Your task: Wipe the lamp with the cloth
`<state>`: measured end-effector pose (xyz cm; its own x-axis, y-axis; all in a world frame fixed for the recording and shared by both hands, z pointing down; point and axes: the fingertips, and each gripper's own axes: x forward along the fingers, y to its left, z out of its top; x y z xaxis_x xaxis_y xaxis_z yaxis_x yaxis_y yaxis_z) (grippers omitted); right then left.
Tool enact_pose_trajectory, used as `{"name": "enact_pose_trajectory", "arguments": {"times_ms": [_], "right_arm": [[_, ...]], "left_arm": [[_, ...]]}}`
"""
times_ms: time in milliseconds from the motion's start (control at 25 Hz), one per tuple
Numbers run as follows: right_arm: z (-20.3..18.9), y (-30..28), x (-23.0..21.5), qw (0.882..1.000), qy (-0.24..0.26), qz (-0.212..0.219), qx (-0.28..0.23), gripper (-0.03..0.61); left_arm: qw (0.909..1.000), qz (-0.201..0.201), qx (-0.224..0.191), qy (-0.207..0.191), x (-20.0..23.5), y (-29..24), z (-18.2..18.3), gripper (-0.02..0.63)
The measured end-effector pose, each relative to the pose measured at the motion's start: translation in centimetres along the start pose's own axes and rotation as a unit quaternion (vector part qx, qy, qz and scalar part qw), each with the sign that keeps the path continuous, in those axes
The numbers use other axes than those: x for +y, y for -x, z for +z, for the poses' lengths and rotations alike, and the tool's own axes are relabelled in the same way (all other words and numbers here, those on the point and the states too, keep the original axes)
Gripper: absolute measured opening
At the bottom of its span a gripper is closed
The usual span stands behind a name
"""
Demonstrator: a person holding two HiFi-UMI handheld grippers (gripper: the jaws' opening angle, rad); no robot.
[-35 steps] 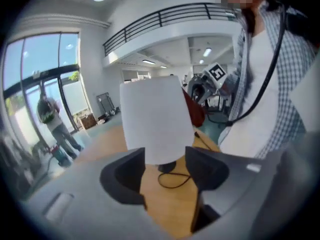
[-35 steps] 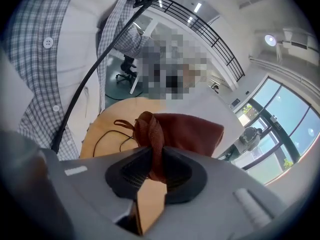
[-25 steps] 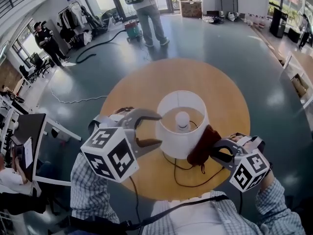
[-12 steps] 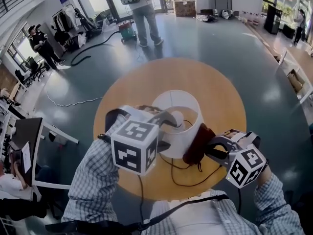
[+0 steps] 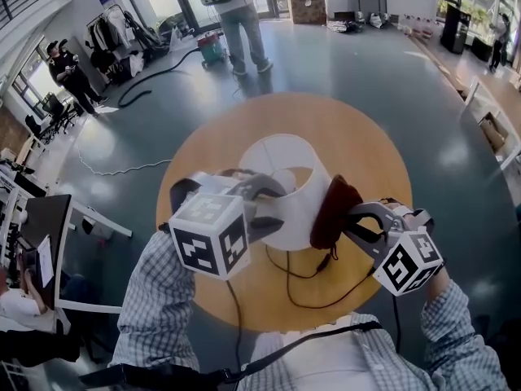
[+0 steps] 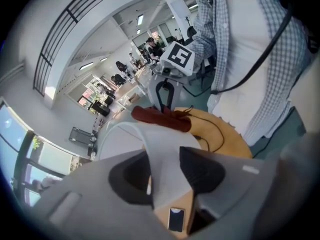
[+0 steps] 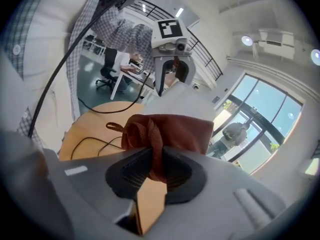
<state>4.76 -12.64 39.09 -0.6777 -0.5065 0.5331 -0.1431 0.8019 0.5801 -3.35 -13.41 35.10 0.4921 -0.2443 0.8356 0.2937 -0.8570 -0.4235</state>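
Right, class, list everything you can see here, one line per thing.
table: one, round, wooden, mid-floor.
lamp: one, white shade, on table.
cable: one, black, trailing over table's near side.
cloth: one, dark red, at shade's right side.
people: at least two, standing on far floor.
left gripper: one, grey, jaws just closing, shade's wall pinched between them.
right gripper: one, grey, shut on cloth.
sleeves: two, checked, bottom of head view.
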Motion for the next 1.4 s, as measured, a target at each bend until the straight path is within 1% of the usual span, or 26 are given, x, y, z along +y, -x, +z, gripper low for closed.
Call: {"name": "enact_pose_trajectory", "arguments": {"times_ms": [80,120,200,280,360,440,480,560,680,720,800,920,960,1000,1120,1200,1240,1360,1400], "right_arm": [[-0.1,0.2,-1.7,0.998,-0.045,-0.038,-0.018,0.064],[-0.2,0.4,-2.7,0.995,-0.072,-0.058,-0.030,0.063],[-0.6,1.0,-4.8,0.984,-0.135,-0.099,-0.060,0.063],[-2.0,1.8,-6.8,0.965,-0.205,-0.146,-0.071,0.063],[-3.9,2.6,-8.2,0.943,-0.267,-0.189,-0.067,0.063],[-6.0,3.0,-8.6,0.921,-0.321,-0.212,-0.065,0.063],[-6.9,2.8,-8.4,0.911,-0.346,-0.215,-0.062,0.063],[-8.3,1.8,-7.0,0.897,-0.387,-0.205,-0.059,0.063],[-8.6,-1.2,-4.1,0.877,-0.445,-0.160,-0.082,0.061],[-8.2,-2.5,-3.2,0.873,-0.457,-0.143,-0.091,0.061],[-7.0,-4.8,-2.1,0.868,-0.470,-0.119,-0.104,0.061],[-5.6,-7.1,-2.0,0.853,-0.493,-0.114,-0.125,0.060],[-5.2,-7.8,-1.9,0.851,-0.496,-0.109,-0.132,0.060],[-4.8,-8.6,-1.7,0.853,-0.494,-0.101,-0.135,0.060],[-3.7,-11.1,-0.7,0.869,-0.472,-0.076,-0.129,0.060],[-3.6,-12.6,0.3,0.878,-0.463,-0.058,-0.111,0.059],[-3.8,-13.3,1.0,0.879,-0.464,-0.050,-0.099,0.059],[-4.9,-15.0,3.9,0.873,-0.483,-0.027,-0.064,0.059],[-5.5,-15.4,5.0,0.872,-0.486,-0.017,-0.050,0.060]], "left_arm": [[0.9999,0.008,-0.004,0.013,0.5,0.2,-0.3,0.166],[0.9998,0.010,-0.005,0.018,0.7,0.3,-0.4,0.164],[0.9996,0.012,-0.006,0.024,1.2,0.4,-0.4,0.164],[0.9994,0.014,-0.008,0.030,1.7,0.5,-0.5,0.164],[0.9991,0.017,-0.011,0.037,2.2,0.5,-0.8,0.166],[0.9986,0.021,-0.015,0.046,2.7,0.6,-1.1,0.167],[0.9983,0.022,-0.017,0.052,2.9,0.6,-1.2,0.167],[0.9976,0.025,-0.021,0.061,3.2,0.7,-1.6,0.169],[0.9970,0.027,-0.025,0.069,3.5,0.5,-2.1,0.172],[0.9968,0.029,-0.026,0.071,3.7,0.5,-2.2,0.173],[0.9961,0.034,-0.028,0.076,4.1,0.5,-2.4,0.176],[0.9946,0.039,-0.033,0.091,4.8,0.4,-2.6,0.179],[0.9939,0.040,-0.036,0.096,4.9,0.4,-2.8,0.179],[0.9935,0.041,-0.038,0.099,5.0,0.4,-3.0,0.179],[0.9934,0.044,-0.040,0.098,5.0,0.6,-2.9,0.179],[0.9939,0.045,-0.038,0.094,5.3,0.6,-2.2,0.179],[0.9939,0.046,-0.037,0.093,5.4,0.5,-2.0,0.181],[0.9936,0.050,-0.037,0.093,5.8,0.4,-1.7,0.184],[0.9936,0.051,-0.038,0.093,5.8,0.4,-1.6,0.184]]}}
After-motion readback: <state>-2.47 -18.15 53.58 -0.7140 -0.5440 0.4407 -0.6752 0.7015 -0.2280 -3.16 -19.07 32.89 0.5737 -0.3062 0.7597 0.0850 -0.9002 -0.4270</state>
